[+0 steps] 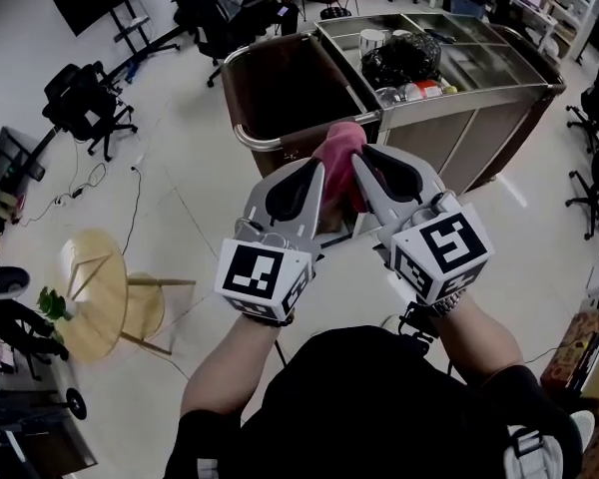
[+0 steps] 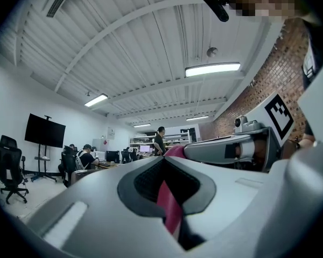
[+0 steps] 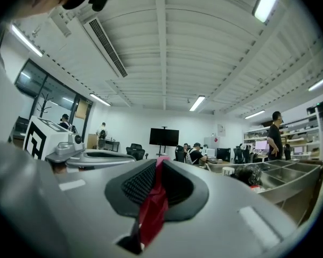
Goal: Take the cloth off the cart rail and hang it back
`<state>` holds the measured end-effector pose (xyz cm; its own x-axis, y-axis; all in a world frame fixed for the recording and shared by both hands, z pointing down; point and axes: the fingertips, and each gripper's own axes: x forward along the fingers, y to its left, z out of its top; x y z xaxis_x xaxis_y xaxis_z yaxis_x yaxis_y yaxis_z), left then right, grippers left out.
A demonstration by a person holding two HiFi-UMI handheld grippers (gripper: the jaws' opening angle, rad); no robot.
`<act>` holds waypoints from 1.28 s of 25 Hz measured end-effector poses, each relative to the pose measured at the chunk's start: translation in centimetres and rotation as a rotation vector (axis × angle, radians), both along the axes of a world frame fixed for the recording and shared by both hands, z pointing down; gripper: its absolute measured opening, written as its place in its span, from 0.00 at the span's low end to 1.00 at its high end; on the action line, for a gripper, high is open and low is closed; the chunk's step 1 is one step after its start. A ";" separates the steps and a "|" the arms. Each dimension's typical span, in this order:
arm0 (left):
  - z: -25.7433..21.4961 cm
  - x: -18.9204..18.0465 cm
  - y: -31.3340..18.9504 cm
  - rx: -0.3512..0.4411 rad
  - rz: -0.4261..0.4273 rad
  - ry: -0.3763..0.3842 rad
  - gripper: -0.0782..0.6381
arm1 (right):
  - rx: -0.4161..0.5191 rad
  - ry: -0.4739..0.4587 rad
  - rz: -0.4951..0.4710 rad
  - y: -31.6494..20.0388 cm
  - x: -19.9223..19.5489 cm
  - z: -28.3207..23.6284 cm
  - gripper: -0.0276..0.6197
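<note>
pink cloth [image 1: 341, 144] clamped by both left gripper [image 1: 317, 168] and right gripper [image 1: 362, 163], apparently lifted off the cart rail [image 1: 265, 141]; rehanging not yet done.

- cloth [image 1: 341, 148]: plain pink-magenta.
- L gripper [image 1: 317, 173], R gripper [image 1: 371, 168]: lt grey shells, blk ribbed pads.
- marker cubes [image 1: 263, 277]: blk/wht square patterns.
- cart [image 1: 280, 98], 12 o'clock: dk brown panels, silver steel top.
- stool [image 1: 92, 292], 9 o'clock: pale wood.
- floor [image 1: 180, 188]: off-white.
- person's top [image 1: 379, 407], 6 o'clock: blk.
</note>
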<state>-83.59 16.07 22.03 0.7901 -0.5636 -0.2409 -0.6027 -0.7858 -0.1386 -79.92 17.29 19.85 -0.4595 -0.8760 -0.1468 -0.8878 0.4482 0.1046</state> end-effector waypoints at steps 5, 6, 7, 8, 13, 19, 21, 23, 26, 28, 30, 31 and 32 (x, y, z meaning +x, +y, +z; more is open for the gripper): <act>2.6 3.8 -1.0 0.007 0.091 -0.031 0.11 | 0.003 -0.035 0.092 -0.6 3.8 3.0 0.09; 3.3 4.5 -1.2 0.007 0.115 -0.038 0.11 | 0.004 -0.044 0.117 -0.7 4.5 3.7 0.09; 3.8 5.4 -1.2 0.006 0.136 -0.043 0.11 | 0.004 -0.052 0.143 -0.7 5.3 4.2 0.09; 4.1 6.1 -1.5 0.002 0.153 -0.046 0.11 | 0.003 -0.057 0.167 -0.8 6.2 4.5 0.09; 3.7 10.6 -3.5 -0.015 0.253 -0.045 0.11 | -0.017 -0.062 0.265 -2.3 10.5 4.6 0.09; 4.3 21.0 -0.1 -0.022 0.342 -0.065 0.11 | -0.001 -0.070 0.353 1.6 20.7 4.5 0.09; 4.2 23.8 0.5 -0.022 0.369 -0.069 0.11 | -0.002 -0.072 0.375 2.3 23.2 4.4 0.09; 4.6 26.4 1.1 -0.017 0.396 -0.074 0.11 | -0.004 -0.078 0.400 3.0 25.6 5.0 0.09; 5.4 30.7 1.7 -0.025 0.428 -0.086 0.11 | -0.009 -0.094 0.443 3.9 30.0 6.0 0.09; 5.7 33.5 2.1 -0.030 0.454 -0.099 0.11 | -0.014 -0.114 0.476 4.5 32.9 6.4 0.09; 6.4 35.9 2.6 -0.031 0.484 -0.113 0.11 | -0.019 -0.131 0.513 5.1 35.4 7.1 0.09; 6.8 36.9 2.7 -0.035 0.496 -0.119 0.11 | -0.020 -0.134 0.534 5.3 36.5 7.4 0.09; 7.3 38.0 2.7 -0.039 0.509 -0.123 0.11 | -0.020 -0.135 0.552 5.4 37.7 7.7 0.09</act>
